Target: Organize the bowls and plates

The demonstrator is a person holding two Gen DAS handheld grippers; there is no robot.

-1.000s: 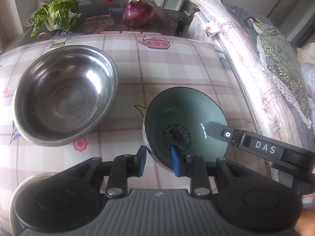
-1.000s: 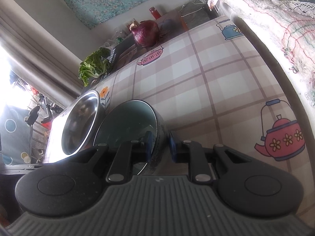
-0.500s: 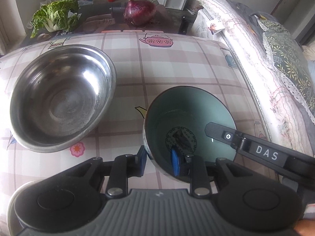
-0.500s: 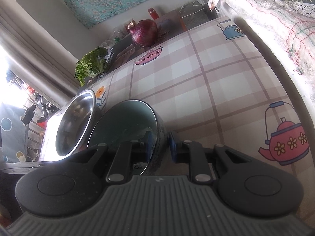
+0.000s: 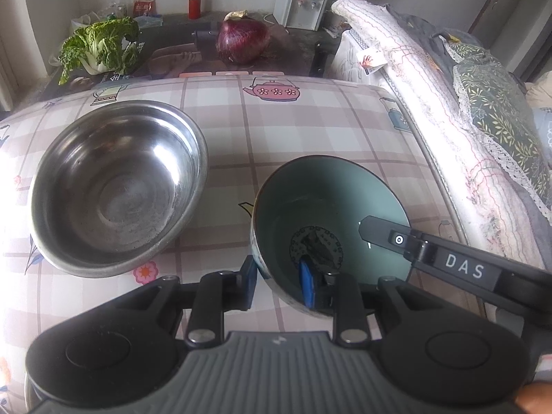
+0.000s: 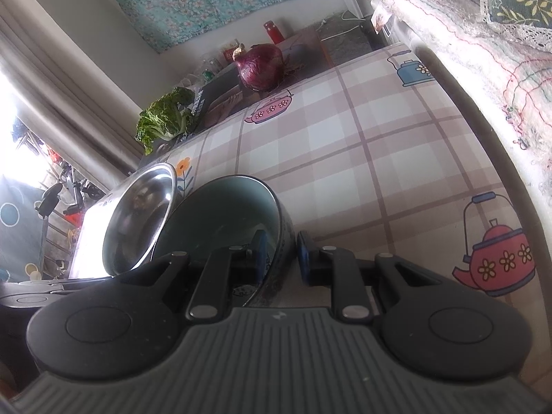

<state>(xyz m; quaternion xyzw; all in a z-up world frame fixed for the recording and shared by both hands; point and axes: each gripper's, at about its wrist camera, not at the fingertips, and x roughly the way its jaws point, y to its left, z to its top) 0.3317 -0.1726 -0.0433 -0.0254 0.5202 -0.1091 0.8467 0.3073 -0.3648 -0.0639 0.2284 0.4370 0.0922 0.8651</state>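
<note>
A teal ceramic bowl with a dark outside is held just above the checked tablecloth. My left gripper is shut on its near rim, one blue pad inside and one outside. My right gripper is shut on the bowl's right rim; its black finger reaches into the bowl in the left wrist view. A larger steel bowl sits on the cloth to the left, also in the right wrist view.
A red cabbage and a leafy cabbage lie on a dark surface behind the table. A quilt-covered sofa runs along the table's right edge. A water dispenser stands at the back.
The teal bowl has come up and tilted slightly in both grippers and sits closer to the steel bowl. Both views have shifted a little with it.
</note>
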